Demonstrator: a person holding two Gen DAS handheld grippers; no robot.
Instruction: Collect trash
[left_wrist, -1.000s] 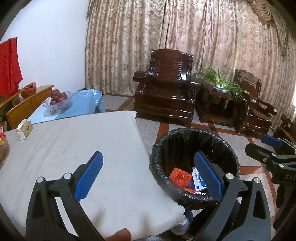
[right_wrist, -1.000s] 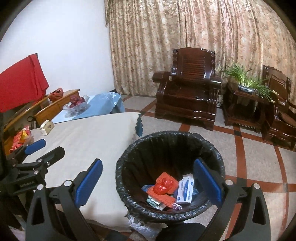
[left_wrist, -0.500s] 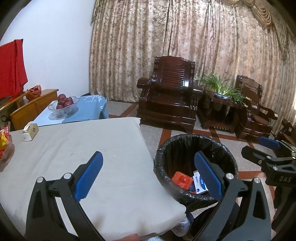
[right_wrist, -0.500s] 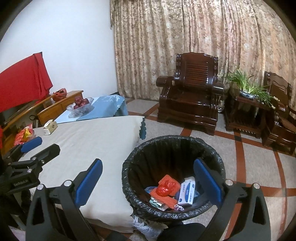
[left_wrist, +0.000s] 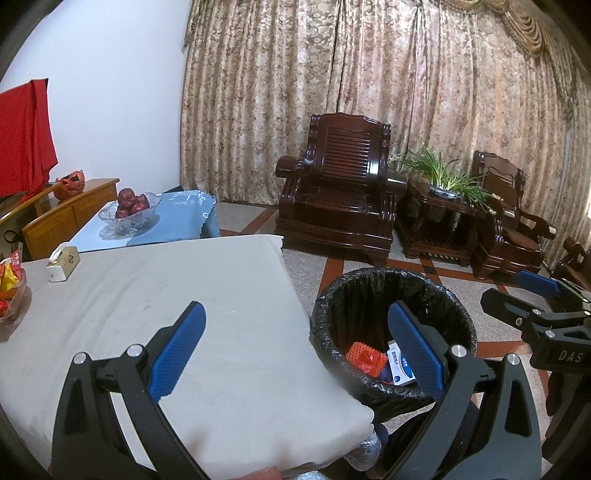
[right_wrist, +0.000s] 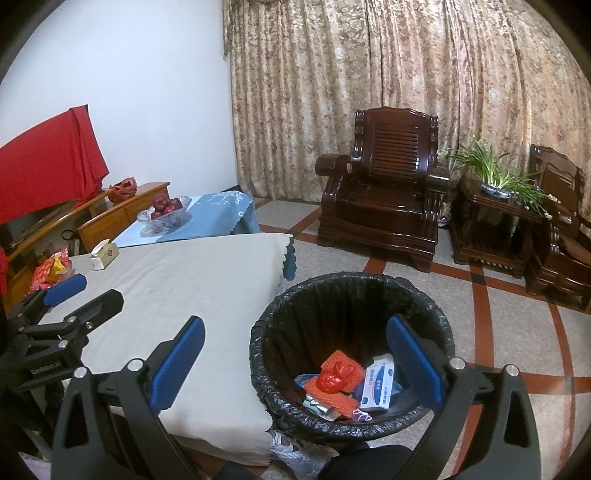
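Note:
A round bin with a black liner (right_wrist: 351, 291) stands on the floor beside the table; it also shows in the left wrist view (left_wrist: 391, 280). Inside lie red foam netting (right_wrist: 338, 373), a crumpled red wrapper (right_wrist: 330, 382), a white and blue box (right_wrist: 376, 386) and other scraps. My left gripper (left_wrist: 295, 350) is open and empty above the table's near corner. My right gripper (right_wrist: 295, 356) is open and empty above the bin's near rim.
A table with a grey cloth (left_wrist: 166, 295) holds a tissue box (left_wrist: 62, 263) and a snack bowl (left_wrist: 11, 291). Behind are a blue-clothed table with a bowl of apples (left_wrist: 131, 212), wooden armchairs (left_wrist: 343, 199) and a potted plant (left_wrist: 443, 181).
Both grippers have lifted and drawn back a little, so the bin and table sit lower and farther in view. Both stay open and empty.

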